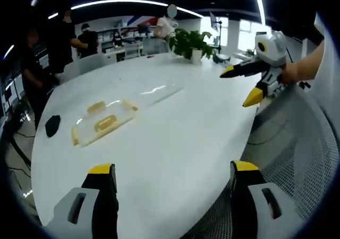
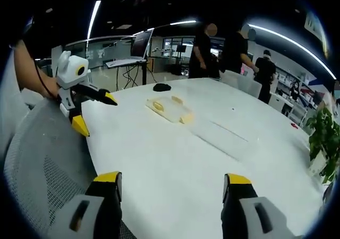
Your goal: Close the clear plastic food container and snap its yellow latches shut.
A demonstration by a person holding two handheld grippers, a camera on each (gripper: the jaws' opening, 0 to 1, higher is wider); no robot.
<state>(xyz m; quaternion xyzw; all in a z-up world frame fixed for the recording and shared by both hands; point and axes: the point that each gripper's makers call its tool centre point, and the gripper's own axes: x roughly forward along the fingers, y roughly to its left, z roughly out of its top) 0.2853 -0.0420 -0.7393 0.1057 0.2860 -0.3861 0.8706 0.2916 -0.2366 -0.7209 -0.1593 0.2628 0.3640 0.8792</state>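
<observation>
Nearby clutter: a small black object [image 1: 52, 125] is lying on the white table [image 1: 175, 143] just beyond one end of the container; a potted plant [image 1: 191, 41] is standing at the table's far edge, well apart from everything else.
Room behind: people are standing past the table among desks and monitors; a grey mesh chair back [image 2: 37, 159] is sitting at the table's near edge, just under the grippers.
Obstructions: nothing is lying between either gripper and the container.
Container: the clear plastic food container [image 1: 103, 121] is resting flat on the table, its yellow latches [image 1: 96, 107] sticking outward at the sides; whether a lid is seated on it is too hard to tell.
Loose sheet: a flat clear lid-like panel [image 1: 162, 92] is lying on the table beside the container, apart from it.
Left gripper [image 1: 172, 172]: it is hovering over the near table edge, aimed at the container, jaws spread wide and pinching nothing.
Right gripper [image 2: 171, 181]: it is hanging over the table's near edge, held by a hand [image 1: 291, 73], jaws parted and carrying nothing, well apart from the container.
</observation>
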